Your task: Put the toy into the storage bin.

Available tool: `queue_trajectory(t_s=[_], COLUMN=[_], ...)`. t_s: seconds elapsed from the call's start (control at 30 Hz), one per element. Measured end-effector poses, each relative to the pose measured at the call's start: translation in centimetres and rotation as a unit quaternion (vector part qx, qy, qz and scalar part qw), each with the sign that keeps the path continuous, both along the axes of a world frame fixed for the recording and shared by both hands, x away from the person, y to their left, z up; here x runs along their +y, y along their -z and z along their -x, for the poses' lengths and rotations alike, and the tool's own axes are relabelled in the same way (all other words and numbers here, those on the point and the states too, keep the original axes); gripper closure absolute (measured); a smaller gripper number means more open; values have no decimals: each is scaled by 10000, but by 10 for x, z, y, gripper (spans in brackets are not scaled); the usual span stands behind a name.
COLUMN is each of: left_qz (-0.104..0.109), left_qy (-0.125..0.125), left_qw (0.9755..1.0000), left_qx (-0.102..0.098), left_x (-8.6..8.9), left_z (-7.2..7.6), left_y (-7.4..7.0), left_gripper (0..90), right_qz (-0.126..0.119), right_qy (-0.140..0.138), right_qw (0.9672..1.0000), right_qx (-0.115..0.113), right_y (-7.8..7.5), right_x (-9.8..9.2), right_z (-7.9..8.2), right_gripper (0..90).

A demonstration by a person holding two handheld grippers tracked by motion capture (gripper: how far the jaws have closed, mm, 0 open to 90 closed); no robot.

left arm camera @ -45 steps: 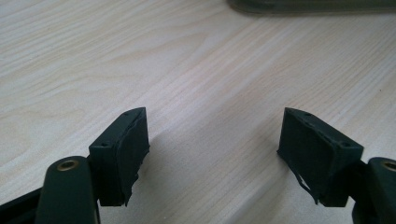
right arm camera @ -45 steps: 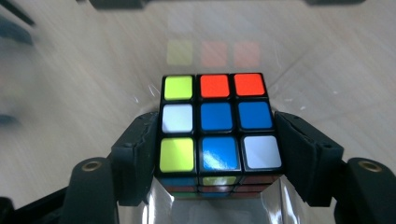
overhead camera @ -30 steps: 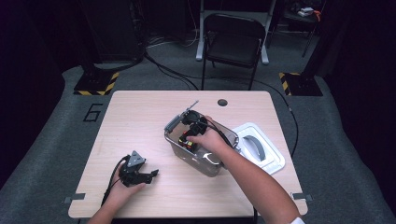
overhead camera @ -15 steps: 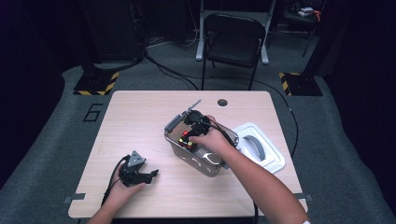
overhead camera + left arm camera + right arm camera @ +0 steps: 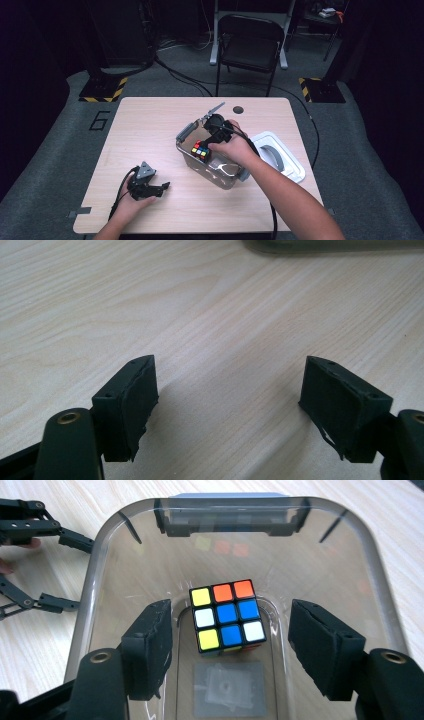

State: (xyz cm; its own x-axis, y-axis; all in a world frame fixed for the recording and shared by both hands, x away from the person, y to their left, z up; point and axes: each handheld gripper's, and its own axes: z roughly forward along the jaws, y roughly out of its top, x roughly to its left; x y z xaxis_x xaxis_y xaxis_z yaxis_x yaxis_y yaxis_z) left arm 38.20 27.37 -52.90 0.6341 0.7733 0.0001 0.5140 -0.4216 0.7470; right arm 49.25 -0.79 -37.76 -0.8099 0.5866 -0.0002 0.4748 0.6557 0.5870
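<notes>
A Rubik's cube [image 5: 227, 616] lies on the floor of a clear plastic bin [image 5: 100, 545], blue and white squares up. In the high view the cube [image 5: 200, 150] sits at the near left of the bin [image 5: 220, 172] in the middle of the table. My right gripper [image 5: 232, 611] hangs over the bin, pointing down, jaws open to either side above the cube and not touching it. In the high view it [image 5: 207, 142] is just right of the cube. My left gripper [image 5: 227, 375] rests low over bare wood at the front left [image 5: 162, 187]. Its jaws are open, have just opened a little wider, and hold nothing.
The bin's white lid [image 5: 277, 155] lies flat on the table just right of the bin. A round hole [image 5: 238, 109] sits near the table's far edge. A folding chair [image 5: 250, 45] stands beyond the table. The left gripper [image 5: 75, 572] shows left of the bin.
My right hand has lifted a little above the bin while the cube stayed where it lay. The left hand has not moved.
</notes>
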Motion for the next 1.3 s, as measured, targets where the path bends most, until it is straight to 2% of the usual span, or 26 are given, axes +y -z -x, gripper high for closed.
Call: queue_trajectory(t_s=[0.1,0.13,0.2,0.4,0.53,0.87,0.9,0.93,1.1,1.17,1.3], left_qz=[0,-9,-22,-2,-2,1,-3,-17,0,5,7], left_qy=[1,3,14,2,1,0,3,8,-2,-3,-2], left_qw=[10000,10000,10000,10000,10000,10000,10000,10000,10000,10000,10000], left_qx=[0,-6,-9,-5,-5,-2,-2,-13,-2,-3,1], left_x=[0,0,0,0,0,0,0,0,0,0,0], left_z=[0,0,0,0,0,0,0,0,0,0,0], left_y=[0,0,0,0,0,0,0,0,0,0,0], left_gripper=[229,230,229,229,230,229,230,229,229,229,230], right_qz=[-113,-95,-151,-170,-278,-332,-300,-341,-315,-358,-335], right_qy=[76,9,124,142,199,197,126,215,290,333,312], right_qw=[9999,9999,9997,9994,9988,9982,9984,9982,9977,9977,9975], right_qx=[-42,-110,-138,-276,-344,-461,-467,-453,-520,-478,-535], right_y=[-6,-8,-11,-25,-32,-41,-42,-43,-46,-47,-51], right_x=[-8,-11,-16,-31,-40,-59,-62,-63,-75,-80,-90], right_z=[2,2,3,2,5,14,15,17,20,22,25], right_gripper=[341,344,354,367,375,392,394,396,418,417,429])
